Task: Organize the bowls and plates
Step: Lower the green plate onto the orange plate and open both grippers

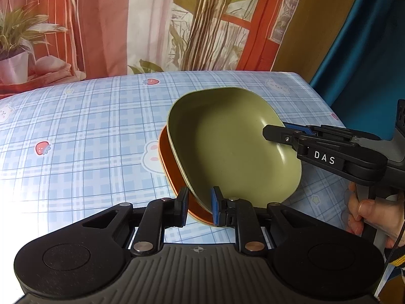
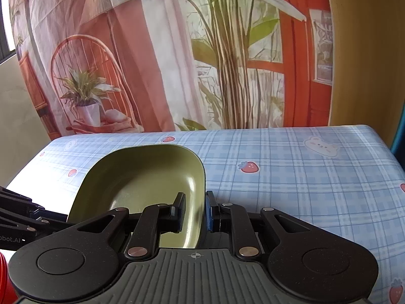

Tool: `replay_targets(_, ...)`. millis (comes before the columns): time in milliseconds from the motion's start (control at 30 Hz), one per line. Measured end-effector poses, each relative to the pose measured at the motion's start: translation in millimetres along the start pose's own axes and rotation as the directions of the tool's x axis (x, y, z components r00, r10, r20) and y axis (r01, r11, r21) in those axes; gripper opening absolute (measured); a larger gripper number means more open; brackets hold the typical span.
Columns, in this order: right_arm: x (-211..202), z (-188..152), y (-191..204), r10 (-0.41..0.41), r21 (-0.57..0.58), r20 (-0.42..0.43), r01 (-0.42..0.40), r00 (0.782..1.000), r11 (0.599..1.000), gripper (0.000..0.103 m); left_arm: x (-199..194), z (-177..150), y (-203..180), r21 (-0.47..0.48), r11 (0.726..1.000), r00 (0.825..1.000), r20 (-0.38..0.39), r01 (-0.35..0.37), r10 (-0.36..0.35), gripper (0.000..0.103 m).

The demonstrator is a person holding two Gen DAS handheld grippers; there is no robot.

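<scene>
A green squarish bowl (image 1: 227,147) sits tilted inside an orange bowl (image 1: 174,174) above the table. My left gripper (image 1: 200,207) is shut on the near rims of the stacked bowls. My right gripper (image 1: 276,133) comes in from the right and is shut on the green bowl's right rim. In the right wrist view the green bowl (image 2: 141,177) fills the lower left, with my right gripper (image 2: 195,211) pinching its rim. A sliver of the left gripper's arm (image 2: 22,217) shows at the left edge.
The table (image 1: 88,126) wears a blue plaid cloth with strawberries and bears. A printed backdrop of plants and a window hangs behind. The table's right edge (image 1: 329,101) is close to a blue curtain. A red object (image 2: 5,278) shows at the lower left.
</scene>
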State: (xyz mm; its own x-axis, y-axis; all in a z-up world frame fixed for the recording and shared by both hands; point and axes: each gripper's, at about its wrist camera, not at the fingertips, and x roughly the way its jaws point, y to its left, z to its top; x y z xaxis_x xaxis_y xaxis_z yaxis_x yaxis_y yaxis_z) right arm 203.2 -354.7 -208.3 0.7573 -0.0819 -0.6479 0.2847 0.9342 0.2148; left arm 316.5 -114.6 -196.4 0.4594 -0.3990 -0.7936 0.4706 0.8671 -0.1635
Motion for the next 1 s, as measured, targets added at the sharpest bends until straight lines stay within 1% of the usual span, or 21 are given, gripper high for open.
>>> replay_targets(233,7,-2,7,-0.003,-0.02,-0.01,0.002,1.0,1.0,0.016,1,1,2,0.001,1.0,1.0,-0.008,-0.017,0.017,0.02)
replay_targets(767,5,-3,14,-0.017,-0.055,0.007,0.017,1.0,0.998,0.019,4,1,1,0.008,0.999,0.999,-0.015,-0.035,0.035,0.02)
replay_targets(900,3,-3,17,-0.026,-0.085,0.015,0.028,1.0,0.996,0.019,4,1,1,0.007,0.999,0.999,-0.015,-0.035,0.035,0.02)
replay_targets(1000,2,-3,23,-0.046,-0.139,0.022,0.049,0.999,0.989,0.019,4,1,2,0.002,0.999,0.999,-0.014,-0.032,0.032,0.02)
